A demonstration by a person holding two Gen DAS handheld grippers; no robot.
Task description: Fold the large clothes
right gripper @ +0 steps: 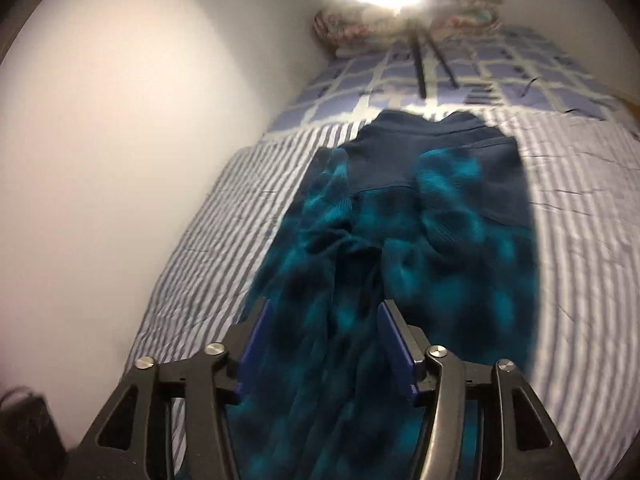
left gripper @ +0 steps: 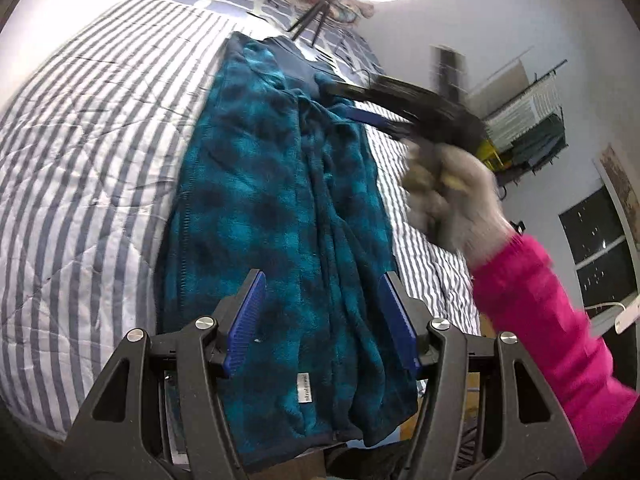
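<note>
A teal and navy plaid fleece garment point(left gripper: 272, 200) lies lengthwise on the striped bed, its sides folded in toward the middle. My left gripper point(left gripper: 324, 288) is open and empty, hovering over the garment's near hem, where a small white label shows. My right gripper point(left gripper: 352, 100) appears blurred in the left wrist view, held by a gloved hand with a pink sleeve, above the garment's far right part. In the right wrist view the right gripper point(right gripper: 326, 316) is open and empty above the garment point(right gripper: 420, 240), whose navy collar end lies farthest away.
The bed has a blue and white striped quilt point(left gripper: 92, 152) and a checked sheet point(right gripper: 500, 76) near the pillows. Tripod legs point(right gripper: 420, 64) stand on the sheet under a bright lamp. A white wall point(right gripper: 120, 160) borders the bed's left side. A rack point(left gripper: 528, 128) stands in the room.
</note>
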